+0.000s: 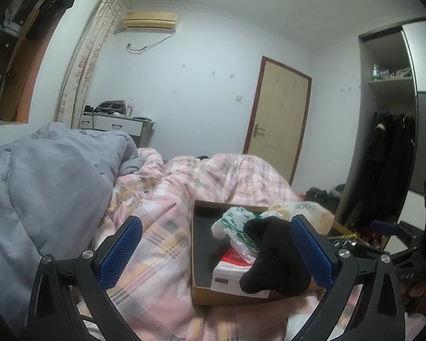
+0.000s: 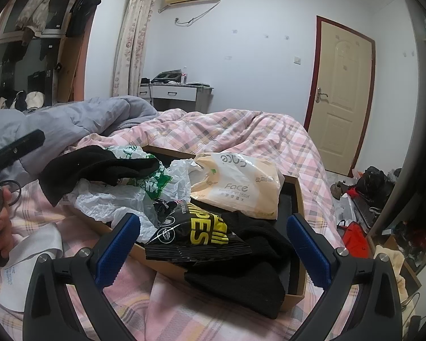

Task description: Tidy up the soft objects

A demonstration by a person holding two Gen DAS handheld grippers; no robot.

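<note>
A: Report the state of the left gripper (image 1: 215,255).

B: Its jaws stood spread wide, with the blue pads (image 1: 119,253) well apart. Nothing was pressed between them. A black soft garment (image 1: 275,261) lay just beside the inner face of the right-hand pad, draped over the near edge of the cardboard box (image 1: 201,295). Contact between pad and garment could not be confirmed.

A: And the right gripper (image 2: 213,250)?

B: Also spread apart and empty. It pointed slightly downward at the same box (image 2: 298,199), with its fingers on either side of the near corner, above the contents.

A: List the box contents.

B: From the right wrist view: a beige tissue pack (image 2: 238,187) printed "Face" at the far side; a black packet with yellow lettering (image 2: 196,236) in the middle; a crumpled white and green plastic bag (image 2: 127,193) at the left; one black garment (image 2: 96,167) lying on top of that bag and hanging over the left rim; a second black fabric piece (image 2: 250,272) spilling over the near rim onto the bed. The left wrist view also showed a white and red package (image 1: 235,270) inside.

A: Location of the box?

B: It rested on the pink plaid quilt (image 2: 241,130). A grey duvet (image 1: 42,176) was bunched to the left. A hand (image 2: 0,224) on a gripper handle appeared at the left edge of the right wrist view.
</note>
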